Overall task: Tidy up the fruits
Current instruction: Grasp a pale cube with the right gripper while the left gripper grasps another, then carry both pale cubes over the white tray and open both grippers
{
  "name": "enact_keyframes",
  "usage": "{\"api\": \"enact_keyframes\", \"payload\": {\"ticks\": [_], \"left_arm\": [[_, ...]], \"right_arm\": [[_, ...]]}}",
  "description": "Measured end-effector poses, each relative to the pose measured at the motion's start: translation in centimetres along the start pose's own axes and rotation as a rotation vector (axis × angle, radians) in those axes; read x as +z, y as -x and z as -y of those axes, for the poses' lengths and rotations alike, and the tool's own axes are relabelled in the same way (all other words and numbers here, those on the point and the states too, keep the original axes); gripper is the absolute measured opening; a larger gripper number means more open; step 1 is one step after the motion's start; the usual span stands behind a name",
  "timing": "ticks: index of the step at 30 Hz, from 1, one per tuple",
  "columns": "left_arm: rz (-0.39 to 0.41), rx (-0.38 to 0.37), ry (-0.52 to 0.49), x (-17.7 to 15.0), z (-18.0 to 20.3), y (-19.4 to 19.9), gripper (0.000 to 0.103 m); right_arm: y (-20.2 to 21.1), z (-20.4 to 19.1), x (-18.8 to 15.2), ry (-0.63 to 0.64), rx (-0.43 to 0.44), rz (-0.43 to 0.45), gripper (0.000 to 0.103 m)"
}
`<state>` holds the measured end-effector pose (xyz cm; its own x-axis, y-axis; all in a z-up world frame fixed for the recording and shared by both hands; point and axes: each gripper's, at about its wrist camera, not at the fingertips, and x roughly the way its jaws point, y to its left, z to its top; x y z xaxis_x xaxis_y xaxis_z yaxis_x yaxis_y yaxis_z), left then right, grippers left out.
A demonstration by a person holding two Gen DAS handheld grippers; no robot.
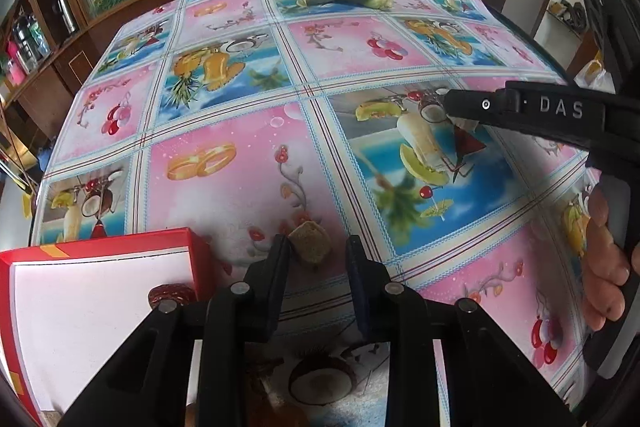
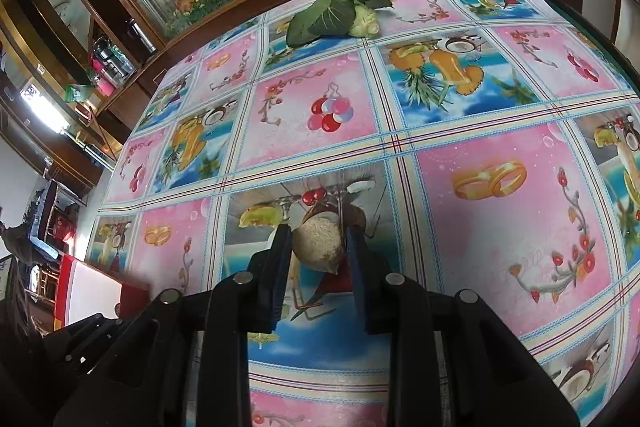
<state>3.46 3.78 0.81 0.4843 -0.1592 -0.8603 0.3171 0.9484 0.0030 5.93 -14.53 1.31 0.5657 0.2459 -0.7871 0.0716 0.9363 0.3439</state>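
Right hand-held gripper [image 2: 318,247] grips fuzzy fruit [image 2: 318,241], underside hidden.

The left gripper [image 1: 318,251] hangs low with jaws parted. The right gripper [image 2: 319,241] has its jaws closed against a kiwi [image 2: 318,243], a hand [image 1: 604,259] on its handle.

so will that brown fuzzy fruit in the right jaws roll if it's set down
Probably: the fruit looks rounded, so it may roll a little. Its rough, fuzzy skin should grip rather than slip. It looks small and likely light.
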Motion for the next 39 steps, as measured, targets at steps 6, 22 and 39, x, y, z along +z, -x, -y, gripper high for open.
{"api": "enact_keyframes", "payload": {"ticks": [6,22,39], "left_arm": [[0.003,0.014,0.016,-0.1,0.4,0.1,0.021],[0.16,0.007,0.019,-6.7,0.3,9.1,0.021],[0.15,0.203,0.225,-16.2,-9.8,13.4,0.021]], "right_arm": [[0.3,-0.5,-0.2,0.011,0.027,-0.003,0.03],[2.9,-5.4,-2.9,0.149,0.152,0.047,0.03],[4.0,-19.3,-13.6,0.472,0.511,-0.057,0.03]]}}
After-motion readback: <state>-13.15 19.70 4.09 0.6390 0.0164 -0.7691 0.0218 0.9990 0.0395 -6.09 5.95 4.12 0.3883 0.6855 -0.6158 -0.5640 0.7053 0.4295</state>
